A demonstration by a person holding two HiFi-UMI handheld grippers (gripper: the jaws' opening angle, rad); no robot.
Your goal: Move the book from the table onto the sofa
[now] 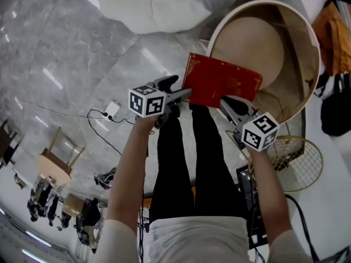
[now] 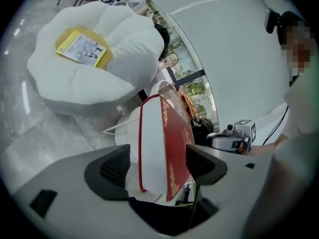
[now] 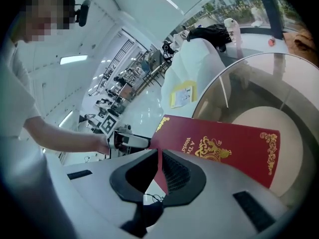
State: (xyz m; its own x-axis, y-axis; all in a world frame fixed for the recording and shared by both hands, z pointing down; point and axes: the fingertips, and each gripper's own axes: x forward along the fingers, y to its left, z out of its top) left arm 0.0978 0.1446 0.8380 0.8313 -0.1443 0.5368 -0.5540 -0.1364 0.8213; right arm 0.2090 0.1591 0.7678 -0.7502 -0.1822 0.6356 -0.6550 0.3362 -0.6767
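Note:
A red hardcover book (image 1: 219, 81) with gold print hangs over the near edge of the round glass table (image 1: 313, 48). My left gripper (image 1: 178, 89) is at its left end. In the left gripper view the book's (image 2: 174, 143) page edge stands between the jaws, with a gap at the left pad (image 2: 113, 171), so this gripper (image 2: 159, 166) is open. My right gripper (image 1: 227, 104) is at the book's near right corner. In the right gripper view it (image 3: 159, 171) is shut on the red cover (image 3: 224, 143). The white cushion sofa (image 1: 159, 7) lies beyond the table.
A yellow book (image 2: 82, 48) lies on the white sofa (image 2: 75, 83). The person's black-trousered legs (image 1: 192, 163) stand below the book. A wire basket (image 1: 296, 160) sits at the right, a black bag (image 1: 337, 114) further right, and a power strip with cable (image 1: 112, 109) on the marble floor.

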